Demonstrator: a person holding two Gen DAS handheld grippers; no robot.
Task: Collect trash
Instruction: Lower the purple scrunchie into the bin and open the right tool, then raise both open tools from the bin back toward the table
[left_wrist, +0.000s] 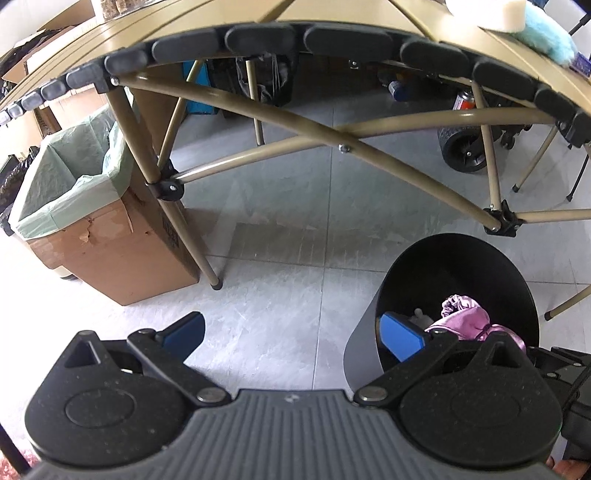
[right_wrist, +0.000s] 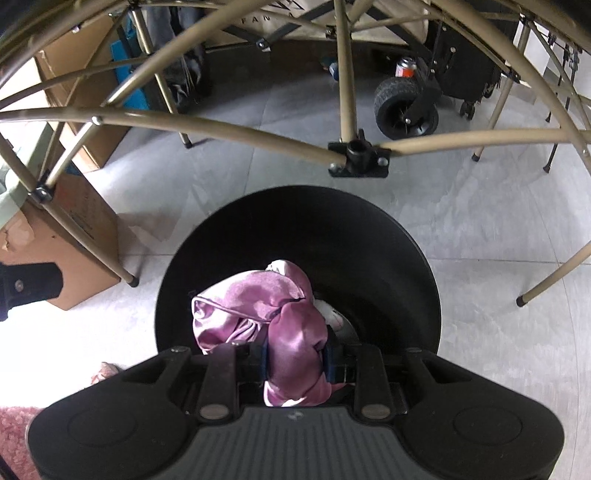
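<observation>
A round black bin stands on the grey tiled floor in front of a folding table. My right gripper is shut on a crumpled shiny purple cloth and holds it over the bin's opening. Something white shows under the cloth inside the bin. In the left wrist view the same bin is at the lower right with the purple cloth over it. My left gripper is open and empty above the floor, its right blue pad at the bin's rim.
A cardboard box lined with a green bag stands left of the table leg. The tan table frame crosses just behind the bin. A wheeled cart and a can sit farther back. A pink rug lies at lower left.
</observation>
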